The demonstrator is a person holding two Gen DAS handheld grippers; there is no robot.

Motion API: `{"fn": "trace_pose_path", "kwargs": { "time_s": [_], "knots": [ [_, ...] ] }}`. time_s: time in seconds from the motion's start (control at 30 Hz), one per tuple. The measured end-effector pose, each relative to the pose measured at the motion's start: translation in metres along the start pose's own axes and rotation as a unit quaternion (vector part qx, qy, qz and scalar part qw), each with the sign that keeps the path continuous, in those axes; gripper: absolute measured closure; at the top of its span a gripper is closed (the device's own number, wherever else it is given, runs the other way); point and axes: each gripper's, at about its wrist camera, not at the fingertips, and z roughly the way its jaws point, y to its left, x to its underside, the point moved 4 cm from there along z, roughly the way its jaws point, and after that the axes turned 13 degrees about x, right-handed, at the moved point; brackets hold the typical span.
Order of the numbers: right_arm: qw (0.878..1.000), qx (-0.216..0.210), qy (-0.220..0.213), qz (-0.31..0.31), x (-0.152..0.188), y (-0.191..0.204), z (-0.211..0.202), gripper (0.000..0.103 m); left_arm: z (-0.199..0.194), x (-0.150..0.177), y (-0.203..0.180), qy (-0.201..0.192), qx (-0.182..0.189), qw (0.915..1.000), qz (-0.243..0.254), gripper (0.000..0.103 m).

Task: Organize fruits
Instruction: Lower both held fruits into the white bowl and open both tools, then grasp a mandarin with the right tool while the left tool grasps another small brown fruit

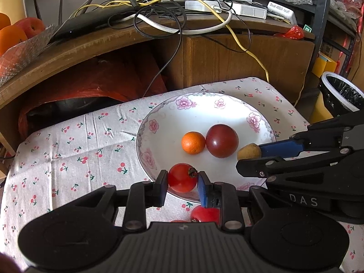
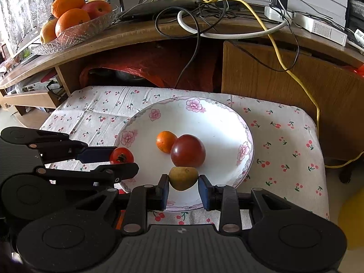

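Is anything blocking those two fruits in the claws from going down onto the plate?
Nothing visible does. The red tomato in the left gripper and the yellowish fruit in the right gripper are over bare near parts of the plate. The orange and dark red fruit sit farther back.

**Clearance and obstructions around the plate**

The far half of the plate (image 2: 218, 113) is left bare and can be reached from above. Its centre is blocked by an orange (image 2: 165, 141) touching a dark red fruit (image 2: 188, 151). The near rim is occupied by both tools: the left gripper (image 1: 182, 183) is closed around a red tomato (image 1: 182, 177), and the right gripper (image 2: 183, 184) around a yellow-brown fruit (image 2: 183, 178). Open cloth (image 1: 68, 150) is available to the left of the plate. Access from behind is limited by the wooden shelf (image 2: 136, 36) and its hanging cables (image 2: 193, 45).
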Motion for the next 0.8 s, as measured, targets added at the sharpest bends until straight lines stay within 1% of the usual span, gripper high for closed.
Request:
{"fn": "trace_pose_path", "kwargs": {
  "time_s": [0.3, 0.8],
  "knots": [
    [1.0, 0.002, 0.0, 0.001, 0.0, -0.001, -0.001, 0.075, 0.001, 0.0, 0.0, 0.0, -0.002, 1.0, -0.001, 0.067],
    [1.0, 0.0, -0.012, 0.006, 0.0, -0.005, -0.008, 0.072, -0.01, -0.004, -0.001, -0.018, -0.006, 0.9998, 0.002, 0.064]
  ]
}}
